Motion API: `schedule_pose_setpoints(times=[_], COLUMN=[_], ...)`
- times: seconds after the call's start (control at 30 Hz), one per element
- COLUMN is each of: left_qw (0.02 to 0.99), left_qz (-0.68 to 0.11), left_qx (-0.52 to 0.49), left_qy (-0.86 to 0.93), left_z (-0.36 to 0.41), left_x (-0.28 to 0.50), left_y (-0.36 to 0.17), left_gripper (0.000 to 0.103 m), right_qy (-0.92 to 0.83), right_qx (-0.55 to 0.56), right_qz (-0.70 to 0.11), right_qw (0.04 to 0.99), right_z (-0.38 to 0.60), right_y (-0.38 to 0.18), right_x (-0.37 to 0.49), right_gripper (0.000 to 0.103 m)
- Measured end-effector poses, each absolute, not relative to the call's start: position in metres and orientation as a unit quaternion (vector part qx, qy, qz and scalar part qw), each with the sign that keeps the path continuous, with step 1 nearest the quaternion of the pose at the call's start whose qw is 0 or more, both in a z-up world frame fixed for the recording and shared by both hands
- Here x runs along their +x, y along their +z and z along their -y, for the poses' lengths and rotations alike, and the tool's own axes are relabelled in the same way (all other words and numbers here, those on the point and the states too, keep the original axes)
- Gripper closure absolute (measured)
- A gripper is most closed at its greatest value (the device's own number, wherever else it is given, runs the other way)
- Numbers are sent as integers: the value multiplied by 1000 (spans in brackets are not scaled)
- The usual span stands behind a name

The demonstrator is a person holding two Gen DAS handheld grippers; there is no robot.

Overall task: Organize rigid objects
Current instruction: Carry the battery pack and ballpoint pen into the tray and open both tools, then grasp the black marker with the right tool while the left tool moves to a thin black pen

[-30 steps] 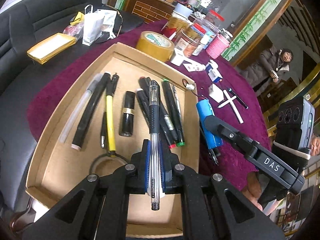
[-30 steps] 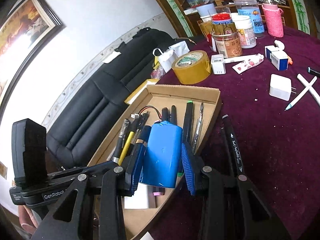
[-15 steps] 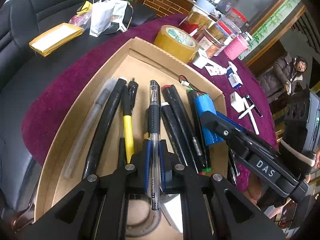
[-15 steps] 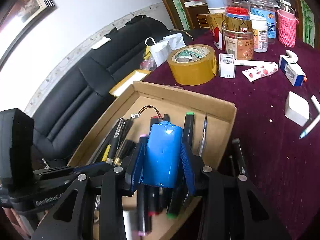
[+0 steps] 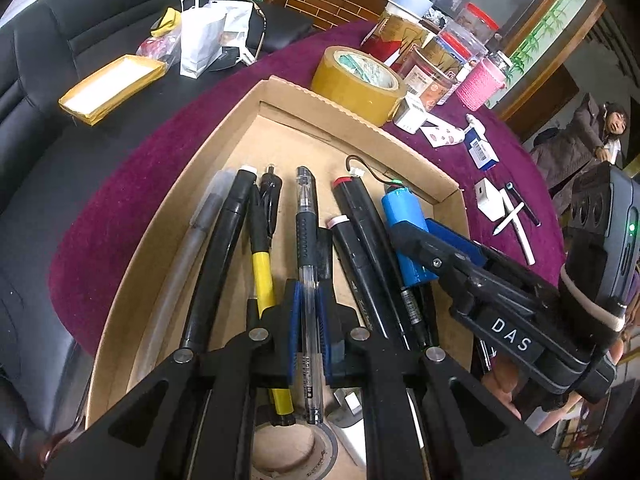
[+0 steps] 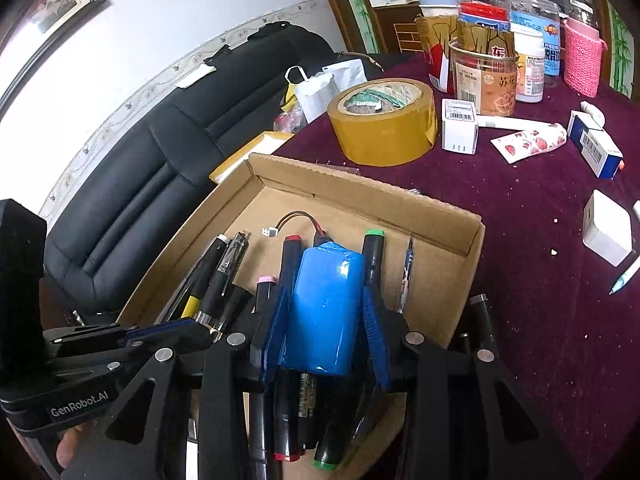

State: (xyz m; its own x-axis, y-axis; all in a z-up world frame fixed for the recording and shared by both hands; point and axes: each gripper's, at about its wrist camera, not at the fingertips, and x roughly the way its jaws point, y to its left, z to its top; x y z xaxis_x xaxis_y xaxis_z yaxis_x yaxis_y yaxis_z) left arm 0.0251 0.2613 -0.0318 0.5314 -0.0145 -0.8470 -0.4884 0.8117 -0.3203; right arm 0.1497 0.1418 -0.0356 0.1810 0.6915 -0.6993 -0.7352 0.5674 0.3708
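A shallow cardboard tray (image 5: 352, 120) (image 6: 360, 184) lies on the purple table and holds several pens and markers side by side. My left gripper (image 5: 307, 320) is shut on a clear gel pen (image 5: 306, 236) with a black grip, held lengthwise just above the pens in the tray. My right gripper (image 6: 326, 320) (image 5: 424, 236) is shut on a blue battery pack (image 6: 326, 300) (image 5: 400, 216) whose red-black lead and white plug (image 6: 269, 232) point toward the tray's far wall. The pack hangs over the black markers (image 6: 372, 248) on the tray's right side.
A yellow tape roll (image 6: 382, 124) stands just past the tray's far wall. Jars, a pink knit sleeve (image 6: 582, 54), small boxes, a white charger (image 6: 606, 226) and loose pens (image 5: 516, 220) crowd the table to the right. A black sofa (image 5: 48, 100) lies left. A person (image 5: 576, 148) stands far right.
Both grippers have come forward and lower over the tray with their loads. The battery pack, earlier beside the tray's right wall, now hangs inside it over the markers.
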Motion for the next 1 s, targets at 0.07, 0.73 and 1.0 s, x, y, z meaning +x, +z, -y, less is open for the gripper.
schedule_pose_setpoints(times=[0.07,0.73,1.0], left_qw=[836,883,878], left_qz=[-460,-401,-440], left_qx=[-258,-214,-171], left_qy=[151,114,85], left_z=[-258,-169,-106], left_x=[25,10,44], left_y=[-31,15,8], left_gripper=[92,53,53], right_qy=[463,496,448], right_qx=[-23,-2,9], right_qz=[-441,-419,-443], right_qw=[768,760,777], right_z=[-141,-24,51], right_y=[-35,-15,-42], right_x=[149,138,191], right_gripper=[68,60,62])
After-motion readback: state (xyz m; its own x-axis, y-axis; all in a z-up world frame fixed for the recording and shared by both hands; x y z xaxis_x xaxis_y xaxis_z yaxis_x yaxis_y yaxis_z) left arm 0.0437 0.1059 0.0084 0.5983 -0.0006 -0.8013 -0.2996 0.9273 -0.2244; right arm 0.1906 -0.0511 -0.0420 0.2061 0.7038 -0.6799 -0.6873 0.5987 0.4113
